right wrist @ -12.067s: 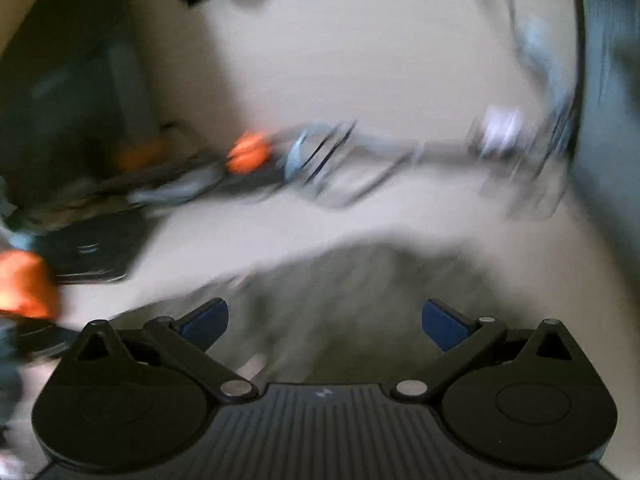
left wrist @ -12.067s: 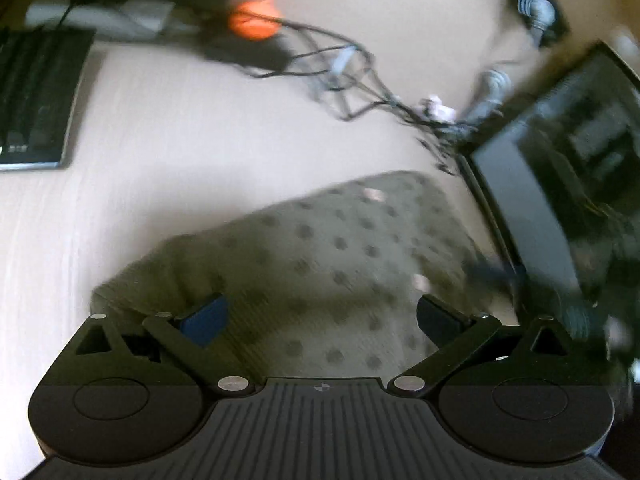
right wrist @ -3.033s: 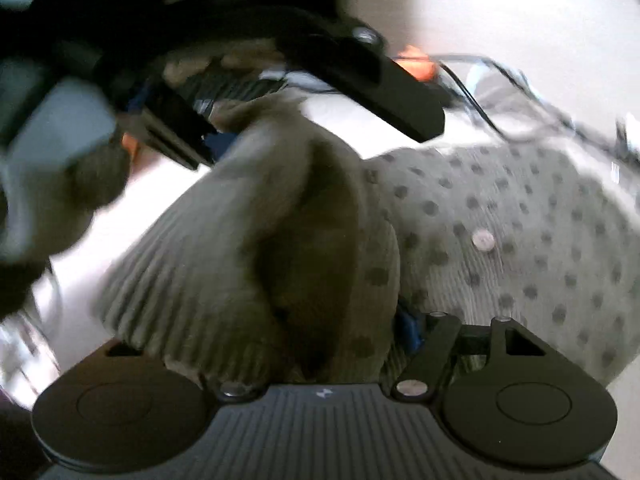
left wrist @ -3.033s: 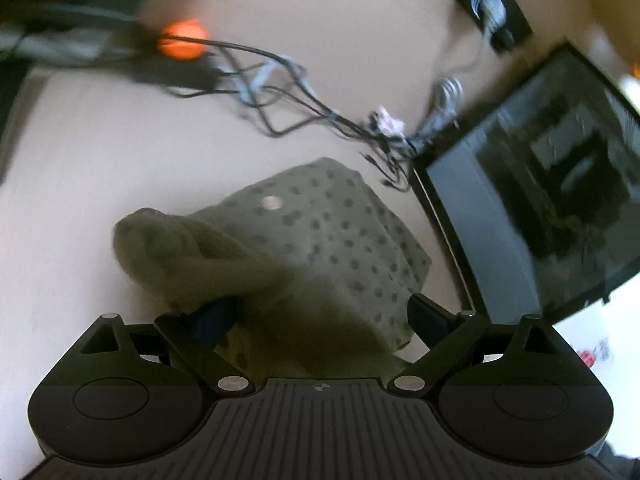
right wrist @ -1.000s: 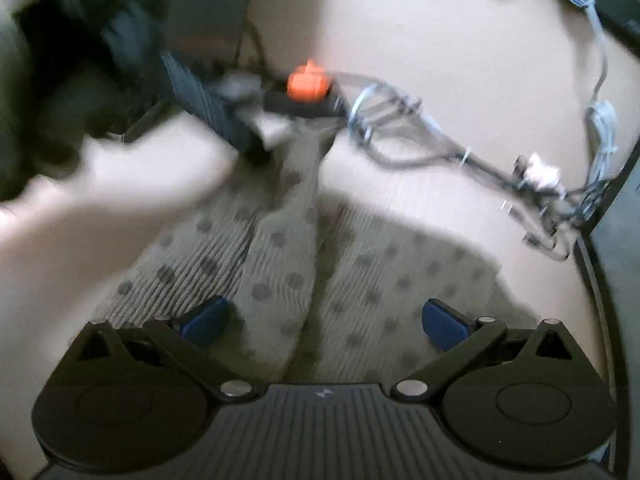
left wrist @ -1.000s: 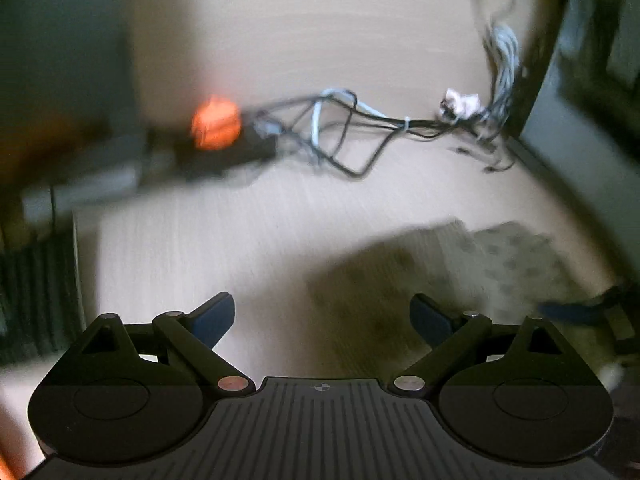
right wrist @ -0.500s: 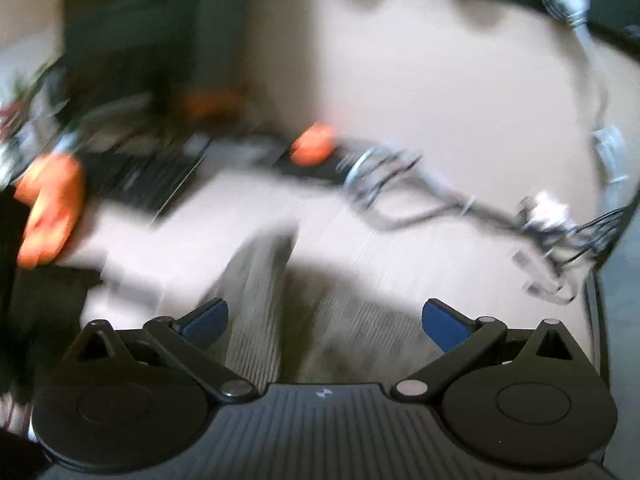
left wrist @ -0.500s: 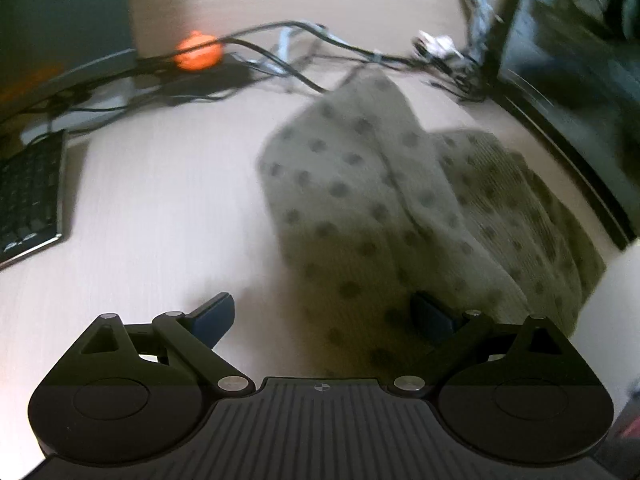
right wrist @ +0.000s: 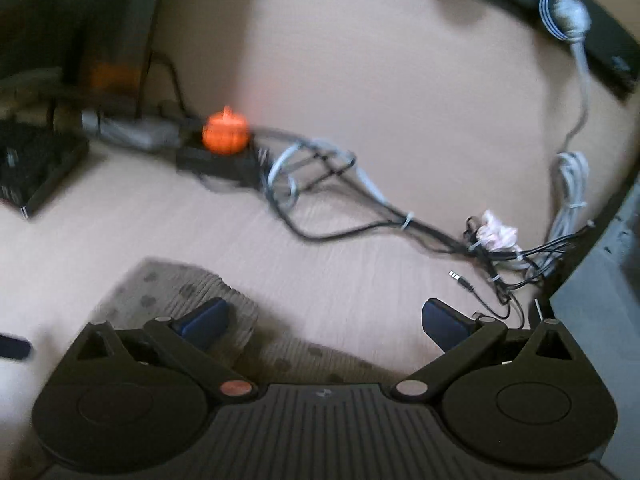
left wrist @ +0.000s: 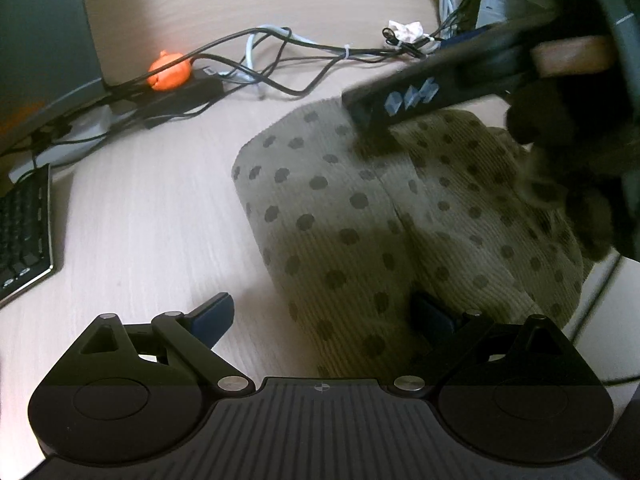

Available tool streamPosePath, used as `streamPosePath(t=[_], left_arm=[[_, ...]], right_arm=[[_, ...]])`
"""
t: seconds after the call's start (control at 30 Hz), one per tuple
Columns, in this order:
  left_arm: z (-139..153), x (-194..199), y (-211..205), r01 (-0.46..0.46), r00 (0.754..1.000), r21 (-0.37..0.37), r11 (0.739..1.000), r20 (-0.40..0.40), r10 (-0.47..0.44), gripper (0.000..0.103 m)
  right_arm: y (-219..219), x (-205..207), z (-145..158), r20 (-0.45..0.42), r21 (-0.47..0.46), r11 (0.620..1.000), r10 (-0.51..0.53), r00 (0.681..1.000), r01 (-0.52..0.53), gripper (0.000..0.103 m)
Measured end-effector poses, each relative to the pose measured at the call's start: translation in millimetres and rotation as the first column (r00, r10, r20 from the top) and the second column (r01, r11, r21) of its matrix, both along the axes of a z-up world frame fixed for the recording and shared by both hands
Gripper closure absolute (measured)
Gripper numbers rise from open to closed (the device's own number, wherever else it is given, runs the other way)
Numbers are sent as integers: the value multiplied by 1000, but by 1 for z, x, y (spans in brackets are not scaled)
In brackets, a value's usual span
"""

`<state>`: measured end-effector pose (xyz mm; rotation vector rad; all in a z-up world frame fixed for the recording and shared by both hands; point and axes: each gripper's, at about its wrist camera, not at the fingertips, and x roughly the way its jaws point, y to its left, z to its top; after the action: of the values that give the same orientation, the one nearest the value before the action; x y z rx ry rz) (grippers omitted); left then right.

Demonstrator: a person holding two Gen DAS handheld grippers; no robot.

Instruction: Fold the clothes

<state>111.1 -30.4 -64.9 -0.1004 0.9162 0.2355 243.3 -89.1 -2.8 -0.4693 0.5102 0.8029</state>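
An olive ribbed garment (left wrist: 360,208) with dark dots lies folded on the light wooden desk (left wrist: 152,208), one flap laid over the other. My left gripper (left wrist: 322,316) is open at its near edge, the right fingertip over the cloth and the left one over bare desk. A finger of my right gripper (left wrist: 400,96) rests on the garment's far edge, with a dark-gloved hand (left wrist: 568,152) behind it. In the right wrist view my right gripper (right wrist: 326,324) is open, its left fingertip above the garment (right wrist: 180,292), nothing held.
An orange pumpkin-shaped object (left wrist: 170,70) sits on a black box among tangled cables (left wrist: 280,60) at the back. A keyboard (left wrist: 24,236) lies at the left, a grey computer case (right wrist: 600,304) at the right, a power strip (right wrist: 580,12) on the wall.
The right gripper has come down onto the garment's far edge in the left wrist view. The left gripper has stayed open at the near edge, and the folded flap lies flatter.
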Motion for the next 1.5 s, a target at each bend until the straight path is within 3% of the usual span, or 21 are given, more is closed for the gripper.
streamPosePath(t=[0.07,0.13,0.23,0.33,0.43,0.53,0.63,0.73,0.77,0.9,1.0,1.17,1.33,1.4,1.5], left_arm=[[-1,-1,2,6,1000,-16,1000,2,-6,4],[0,-1,10,22,1000,-81,996,1,-22,5],[4,-6,33,2,999,-306,952,33,9,5],[5,-2,51,-61,995,-386,921,53,88,5],[-1,14,49,-98,994,-315,944,20,110,5],[-3,24,40,-69,997,-269,961,8,74,5],[-9,25,30,-44,999,-214,976,-6,43,4],[-10,22,29,-39,999,-225,974,-8,38,4],[-10,21,30,-38,999,-232,972,-8,37,4],[-10,16,37,-38,999,-283,958,-4,39,4],[-9,12,46,-45,999,-331,943,2,48,5],[-10,15,48,-36,999,-341,939,26,47,5],[-12,26,41,-7,998,-322,947,63,29,5],[-12,27,47,-21,996,-373,928,73,52,4],[-14,23,66,-68,989,-507,859,80,126,4]], right_arm=[[-4,-1,4,-16,21,1000,-12,1000,13,0],[-2,0,-7,-8,-39,999,-36,999,35,0],[-6,9,-40,-55,-145,987,-80,995,72,0],[-22,11,-45,-109,-82,992,-100,989,91,0],[-29,12,-41,-123,-70,995,-72,990,64,0],[-40,13,-25,-107,-38,998,-59,993,55,0],[-53,18,5,-170,89,995,-26,985,42,0],[-43,20,22,-210,163,987,40,977,-5,0],[-33,20,19,-199,143,990,44,979,-16,0],[14,31,-30,-180,-76,997,-2,984,-12,0],[8,41,-41,-272,-33,999,-26,962,18,0],[-24,25,-11,-240,54,999,5,971,8,0],[-47,15,1,-284,107,994,36,958,-5,0],[-56,16,4,-298,116,993,14,954,22,0],[-72,22,-6,-318,95,993,-36,947,70,6]])
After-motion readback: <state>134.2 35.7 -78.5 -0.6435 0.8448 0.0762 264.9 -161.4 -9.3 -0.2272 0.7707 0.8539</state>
